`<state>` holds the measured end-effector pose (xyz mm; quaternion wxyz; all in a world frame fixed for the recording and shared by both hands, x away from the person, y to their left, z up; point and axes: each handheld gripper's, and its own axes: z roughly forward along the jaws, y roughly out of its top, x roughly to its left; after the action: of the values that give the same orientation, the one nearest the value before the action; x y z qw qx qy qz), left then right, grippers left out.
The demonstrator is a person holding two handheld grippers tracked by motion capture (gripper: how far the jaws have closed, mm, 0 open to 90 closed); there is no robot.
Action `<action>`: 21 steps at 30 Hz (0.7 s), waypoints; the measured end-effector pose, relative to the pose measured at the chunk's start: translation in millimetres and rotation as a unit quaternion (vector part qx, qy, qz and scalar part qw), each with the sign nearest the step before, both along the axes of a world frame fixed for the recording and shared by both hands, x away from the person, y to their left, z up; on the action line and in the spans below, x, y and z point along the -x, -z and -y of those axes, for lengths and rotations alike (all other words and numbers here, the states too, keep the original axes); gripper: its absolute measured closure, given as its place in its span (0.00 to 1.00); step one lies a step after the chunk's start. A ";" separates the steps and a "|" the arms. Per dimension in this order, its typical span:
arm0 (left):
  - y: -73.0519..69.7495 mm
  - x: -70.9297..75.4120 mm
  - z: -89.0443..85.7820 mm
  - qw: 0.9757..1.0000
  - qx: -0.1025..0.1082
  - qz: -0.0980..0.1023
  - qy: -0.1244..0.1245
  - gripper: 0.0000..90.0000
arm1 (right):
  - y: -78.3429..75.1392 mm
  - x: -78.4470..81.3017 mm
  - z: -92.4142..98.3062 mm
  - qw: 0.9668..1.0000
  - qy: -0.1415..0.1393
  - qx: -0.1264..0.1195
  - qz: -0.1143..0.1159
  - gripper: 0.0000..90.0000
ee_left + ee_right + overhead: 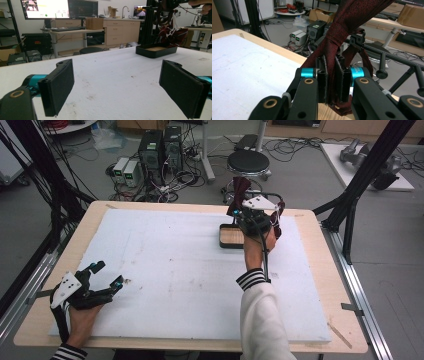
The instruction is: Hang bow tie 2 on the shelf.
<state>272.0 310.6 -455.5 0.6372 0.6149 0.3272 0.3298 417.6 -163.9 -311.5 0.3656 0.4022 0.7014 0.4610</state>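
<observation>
A dark red knotted necktie [339,30] is pinched between the pads of my right gripper [333,82], which is shut on it. In the high view the right gripper [250,215] hovers at the far right of the white board, over a shallow black tray [231,238] with a wooden floor, and the necktie [239,190] drapes past it. The tray [155,50] and the necktie [172,33] appear far off in the left gripper view. My left gripper [105,276] rests at the near left of the board, its jaws wide apart with nothing between its pads [60,85].
A white foam board [175,270] covers most of the wooden table [310,220]. Black frame posts [365,175] stand at the right. A black stool [248,162], computer boxes [160,150] and cables lie on the floor beyond the far edge.
</observation>
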 end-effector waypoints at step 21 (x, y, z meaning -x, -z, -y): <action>0.0 0.0 0.0 1.000 0.000 -0.001 0.001 0.15 | 14.0 -14.8 -0.9 1.000 0.005 0.003 -0.027 0.91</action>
<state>272.1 310.6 -455.5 0.6373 0.6152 0.3273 0.3291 432.3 -163.0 -325.4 0.3498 0.4168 0.7105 0.4463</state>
